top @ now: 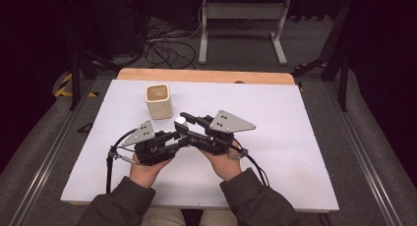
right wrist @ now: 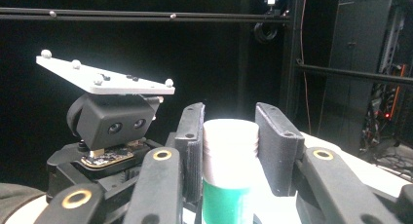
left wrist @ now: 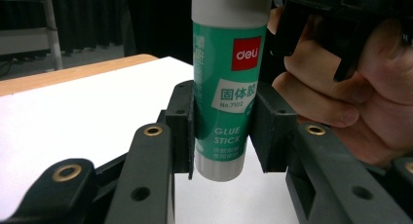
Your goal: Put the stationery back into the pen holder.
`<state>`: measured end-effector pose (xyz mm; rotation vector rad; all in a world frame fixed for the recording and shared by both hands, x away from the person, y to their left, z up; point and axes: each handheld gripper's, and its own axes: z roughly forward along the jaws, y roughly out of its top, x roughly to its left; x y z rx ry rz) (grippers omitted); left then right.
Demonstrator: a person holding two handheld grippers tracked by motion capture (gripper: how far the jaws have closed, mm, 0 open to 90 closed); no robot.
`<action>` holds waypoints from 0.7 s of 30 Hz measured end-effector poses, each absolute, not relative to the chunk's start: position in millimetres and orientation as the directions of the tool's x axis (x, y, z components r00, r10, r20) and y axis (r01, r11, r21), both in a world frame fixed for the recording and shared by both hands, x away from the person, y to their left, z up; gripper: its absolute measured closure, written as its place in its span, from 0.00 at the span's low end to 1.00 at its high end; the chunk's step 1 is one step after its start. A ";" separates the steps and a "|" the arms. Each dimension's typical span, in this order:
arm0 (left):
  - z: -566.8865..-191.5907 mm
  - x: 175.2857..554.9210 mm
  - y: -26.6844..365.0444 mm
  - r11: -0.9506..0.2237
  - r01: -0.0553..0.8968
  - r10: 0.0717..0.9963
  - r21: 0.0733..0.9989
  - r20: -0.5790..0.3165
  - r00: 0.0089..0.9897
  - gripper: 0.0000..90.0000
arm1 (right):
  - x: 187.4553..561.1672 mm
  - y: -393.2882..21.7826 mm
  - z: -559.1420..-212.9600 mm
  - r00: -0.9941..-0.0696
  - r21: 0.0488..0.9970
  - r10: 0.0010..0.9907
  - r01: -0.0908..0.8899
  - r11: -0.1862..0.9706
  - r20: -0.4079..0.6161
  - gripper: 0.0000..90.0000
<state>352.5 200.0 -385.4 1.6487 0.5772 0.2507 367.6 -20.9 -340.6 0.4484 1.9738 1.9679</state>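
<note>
White table top carries the scene in the high view: both hands meet above its middle, the left gripper and the right gripper pointing at each other, with the pale cap end of a glue stick showing between them; a cream, square-sided cup with rounded corners stands just behind, apart from both. Seen from the left gripper view, the glue stick stands upright between the matte black jaws, which are clamped on its lower half, the glossy green label and smooth white bottom rim showing; the person's other hand is close behind. Seen from the right gripper view, the black ribbed jaws are clamped on the stick's round white cap, green body just below it, with the left gripper's grey three-cornered plate beyond.
</note>
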 end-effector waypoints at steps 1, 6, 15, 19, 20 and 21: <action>-385.5 352.9 200.2 -0.072 0.222 0.508 0.972 -0.156 0.847 0.73 | 368.5 -21.1 -340.8 -0.901 1.000 0.434 0.008 0.004 0.005 0.72; -386.3 353.6 200.2 -0.083 0.227 0.521 0.970 -0.152 0.840 0.73 | 372.1 -22.7 -341.3 -0.904 0.999 0.426 0.031 0.009 0.025 0.70; -386.2 355.6 203.6 -0.097 0.226 0.546 0.969 -0.138 0.827 0.73 | 377.0 -27.6 -340.6 -0.903 0.996 0.427 0.075 0.044 0.049 0.60; -386.2 355.8 204.0 -0.102 0.226 0.551 0.969 -0.134 0.824 0.73 | 377.0 -31.2 -338.9 -0.902 0.996 0.429 0.078 0.041 0.053 0.58; -386.2 355.8 204.2 -0.103 0.226 0.551 0.969 -0.133 0.824 0.73 | 376.8 -32.6 -338.1 -0.901 0.996 0.430 0.079 0.039 0.055 0.57; -386.2 355.9 204.4 -0.105 0.226 0.554 0.968 -0.132 0.822 0.73 | 376.6 -35.5 -336.7 -0.899 0.996 0.435 0.080 0.038 0.055 0.55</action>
